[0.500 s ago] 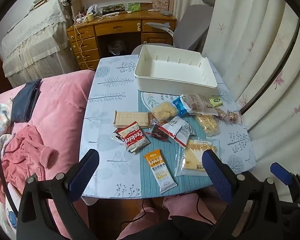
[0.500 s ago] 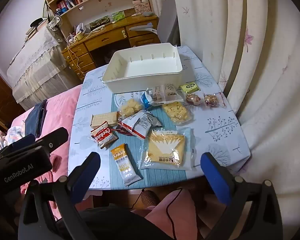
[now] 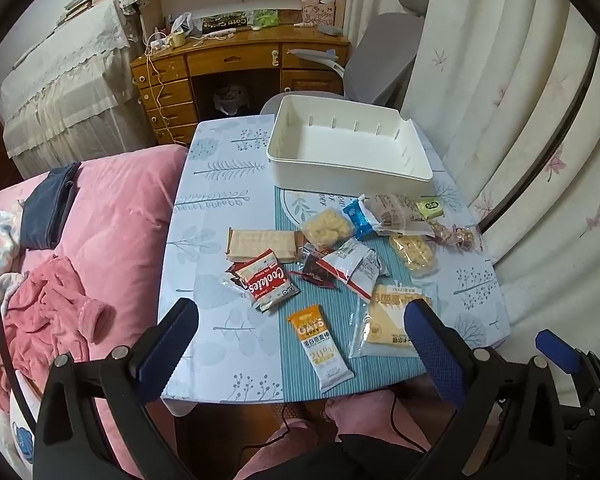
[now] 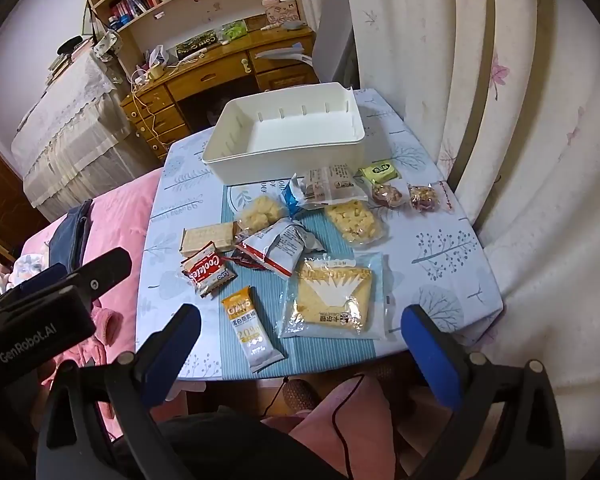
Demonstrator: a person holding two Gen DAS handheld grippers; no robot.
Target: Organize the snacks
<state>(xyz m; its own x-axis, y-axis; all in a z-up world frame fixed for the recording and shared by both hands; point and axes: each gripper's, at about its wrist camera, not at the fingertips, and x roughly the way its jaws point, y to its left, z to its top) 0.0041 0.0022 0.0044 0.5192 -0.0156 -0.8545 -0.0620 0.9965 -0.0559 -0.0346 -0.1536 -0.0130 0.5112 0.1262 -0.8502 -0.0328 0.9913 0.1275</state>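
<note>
left wrist view: the left gripper (image 3: pixel 300 344) is held above the near edge of the counter (image 3: pixel 216 208) with its jaws spread wide and nothing between them; in the right wrist view the right gripper (image 4: pixel 300 340) is held likewise, jaws spread and empty. no snack is gripped yet, so the step in hand is judged to be the first pick.

the white bin (image 3: pixel 348 152) stands empty at the far end of the counter, and all the snacks lie loose in front of it. the oat bar (image 3: pixel 322 346) is nearest and lies apart from the rest, so it is best taken first: the jaws should be lowered over its narrow width, closed gently, and the bar lifted clear before it is carried over the pile to the bin. the cookies pack (image 3: pixel 266 280) overlaps a neighbour and would be better approached from its free edge.

the wrappers look thin and crinkly (likely slippery under the pads). the sliced cake pack (image 4: pixel 334 296) is broad, flat and soft, and should be pinched at a sealed edge rather than squeezed. the two small wrapped sweets (image 4: pixel 404 196) sit near the counter's right edge.
</note>
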